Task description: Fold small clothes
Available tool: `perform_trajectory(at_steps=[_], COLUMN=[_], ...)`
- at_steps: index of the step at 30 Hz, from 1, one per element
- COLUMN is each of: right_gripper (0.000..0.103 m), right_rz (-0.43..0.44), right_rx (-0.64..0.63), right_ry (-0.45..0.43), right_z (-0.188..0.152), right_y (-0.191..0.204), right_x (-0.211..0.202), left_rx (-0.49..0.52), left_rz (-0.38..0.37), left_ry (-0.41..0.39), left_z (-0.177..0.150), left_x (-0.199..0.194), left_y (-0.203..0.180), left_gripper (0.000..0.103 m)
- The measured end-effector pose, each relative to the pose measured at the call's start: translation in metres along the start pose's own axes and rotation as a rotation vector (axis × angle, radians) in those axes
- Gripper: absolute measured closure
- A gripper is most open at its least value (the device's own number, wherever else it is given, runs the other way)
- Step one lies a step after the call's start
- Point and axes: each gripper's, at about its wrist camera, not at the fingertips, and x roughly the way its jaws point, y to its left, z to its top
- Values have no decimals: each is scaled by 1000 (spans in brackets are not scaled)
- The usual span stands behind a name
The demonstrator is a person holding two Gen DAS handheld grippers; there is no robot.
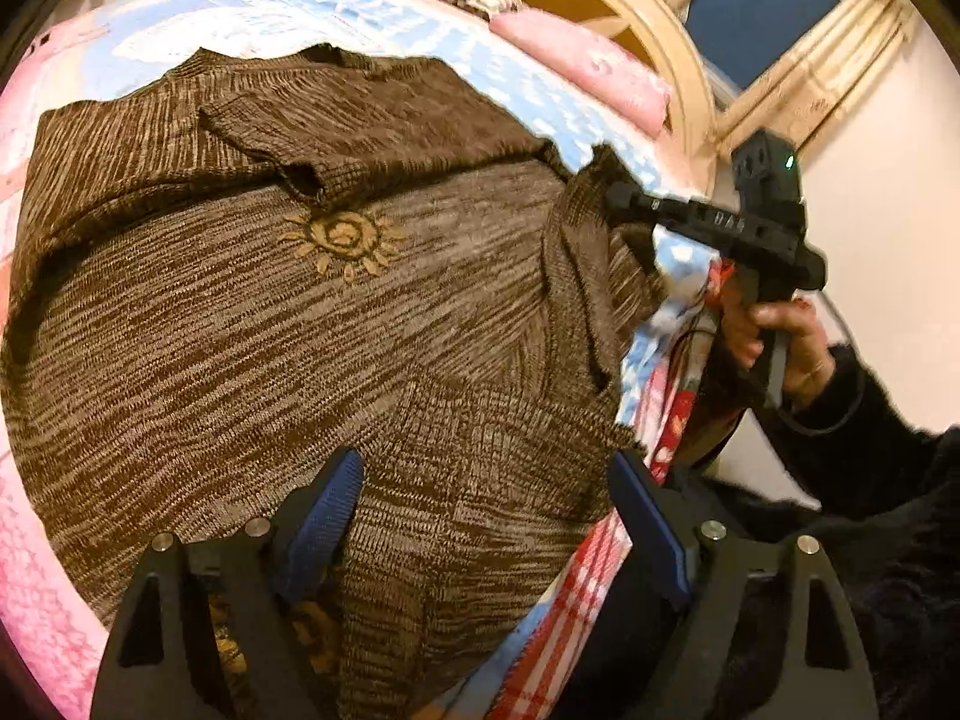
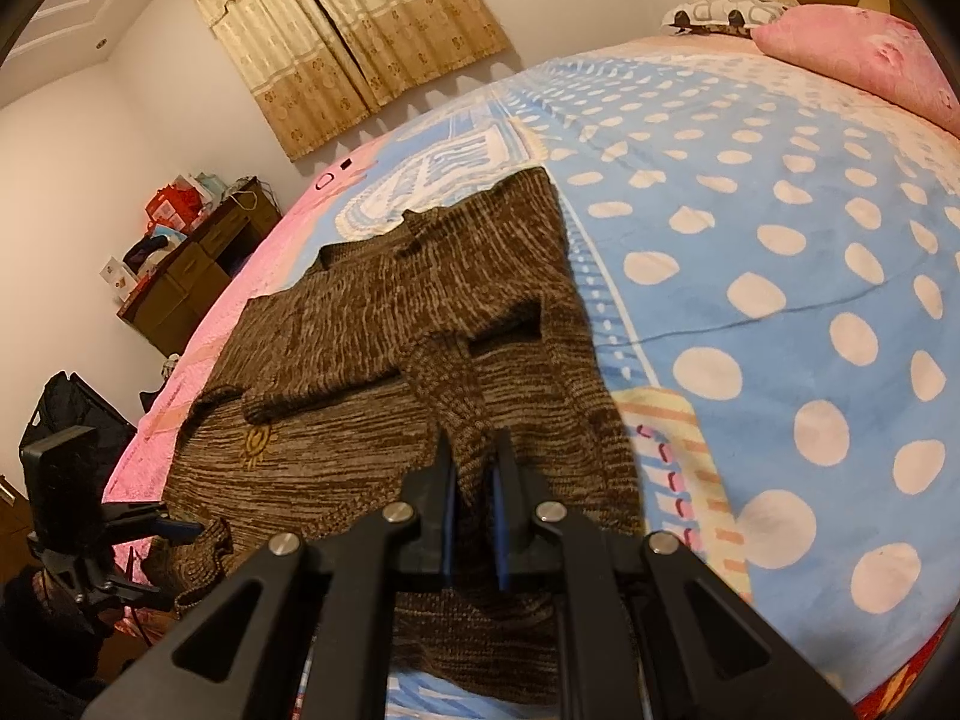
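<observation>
My left gripper (image 1: 486,516) is spread wide, hovering over the sweater's (image 1: 252,312) near hem without gripping. The sweater lies across the bed (image 2: 750,276). My right gripper (image 2: 474,480) pinches a fold at its three-o'clock edge.

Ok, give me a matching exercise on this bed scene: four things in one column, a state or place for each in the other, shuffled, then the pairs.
Things:
1. left gripper
2. right gripper
3. brown sweater
4. pink pillow

States or places:
A. at the head of the bed
B. jaws wide apart
C. spread on the blanket
D. shut on a fold of knit

Pairs: 1-B, 2-D, 3-C, 4-A
</observation>
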Motion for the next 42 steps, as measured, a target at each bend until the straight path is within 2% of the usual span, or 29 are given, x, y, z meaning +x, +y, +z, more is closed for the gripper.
perform_trajectory(at_steps=[1, 3, 5, 9, 14, 15, 17, 18, 19, 22, 26, 29, 33, 37, 42], right_gripper=[90, 90, 90, 90, 90, 90, 90, 90, 90, 90, 90, 90, 90, 90, 90], right_rz=[0, 1, 3, 5, 3, 0, -2, -4, -5, -14, -32, -26, -57, -91, -72], right_rx=[0, 4, 5, 6, 3, 3, 3, 4, 6, 3, 0, -6, -38, -12, -7], right_ry=[1, 4, 2, 0, 1, 2, 3, 4, 6, 8, -6, -56, -95, -114, -103], right_z=[0, 0, 0, 1, 0, 0, 0, 0, -1, -2, -1, 4, 11, 12, 12], right_y=[0, -1, -1, -1, 0, 0, 0, -1, -1, -1, 0, 2, 7, 3, 7], right_x=[0, 1, 1, 1, 0, 0, 0, 1, 1, 0, -3, -17, -30, -31, -27], left_rx=[-37, -91, -121, -100, -207, -212, -196, -192, -199, -227, -165, -175, -182, -237, -270], left_rz=[-48, -115, -125, -98, -169, -170, -109, -74, -56, -73, -28, -86, -111, -92, -92], left_ry=[0, 2, 29, 46, 12, 10, 21, 27, 28, 22, 5, -60, -154, -220, -289], left_z=[1, 2, 2, 4, 6, 6, 5, 4, 3, 1, 2, 2, 2, 0, 4], left_x=[-2, -4, 0, 1, 0, 1, 4, 5, 5, 3, -3, -19, -46, -62, -75], left_y=[4, 11, 15, 11, 28, 29, 27, 27, 29, 34, 20, 17, 17, 33, 40], left_gripper=[30, 41, 42, 44, 44, 48, 69, 84, 86, 87, 89, 90, 90, 90, 90])
